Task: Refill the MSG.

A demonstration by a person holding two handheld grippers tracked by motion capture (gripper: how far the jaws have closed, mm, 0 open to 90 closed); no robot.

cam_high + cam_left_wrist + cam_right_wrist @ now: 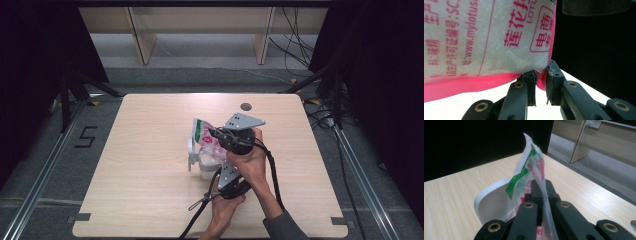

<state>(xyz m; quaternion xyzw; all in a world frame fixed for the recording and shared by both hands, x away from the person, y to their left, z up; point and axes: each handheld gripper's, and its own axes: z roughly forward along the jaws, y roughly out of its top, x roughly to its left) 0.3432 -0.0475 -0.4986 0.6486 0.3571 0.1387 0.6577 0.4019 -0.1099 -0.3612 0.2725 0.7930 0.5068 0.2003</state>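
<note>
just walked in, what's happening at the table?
A person is working a plastic bag of white granules with two handheld grippers over a white container on the wooden table. The right gripper is clamped shut on the bag's top film. The left gripper pinches its pink bottom corner. The bag hangs tilted above the container.

A pale wooden counter (150, 175) stands on grey floor (210, 75), black curtains (40, 50) at both sides, light wooden shelving (200, 30) behind.

Lab: black curtains (40, 45), floor rails (45, 165), loose cables (295, 45).
</note>
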